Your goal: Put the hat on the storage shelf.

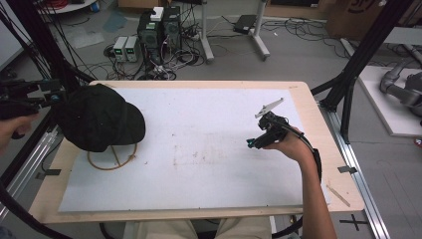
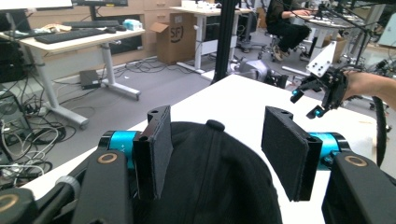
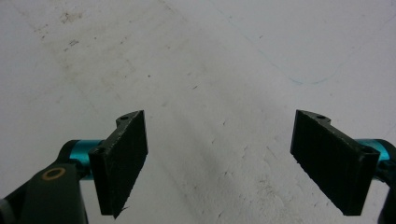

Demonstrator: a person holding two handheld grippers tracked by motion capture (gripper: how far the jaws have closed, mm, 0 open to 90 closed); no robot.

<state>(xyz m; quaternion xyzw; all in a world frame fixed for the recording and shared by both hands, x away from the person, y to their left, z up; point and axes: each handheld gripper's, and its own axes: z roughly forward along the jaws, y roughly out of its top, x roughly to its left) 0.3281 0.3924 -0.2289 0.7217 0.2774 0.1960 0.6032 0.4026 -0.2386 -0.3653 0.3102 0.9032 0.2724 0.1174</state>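
Both grippers spread wide, empty: left gripper (image 2: 215, 154) straddles black cap (image 1: 97, 118) at mat's (image 1: 209, 194) left edge over wooden ring (image 1: 113, 160); right gripper (image 1: 260, 141) hovers well apart over stained mat.

A black cap (image 1: 99, 122) on a wooden ring stand (image 1: 113, 158) blocks the table's (image 1: 199, 149) left side (near its far corner). From there rightward the white surface lies open.

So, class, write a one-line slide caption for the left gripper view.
Open left tool poised around a black cap on the white table.
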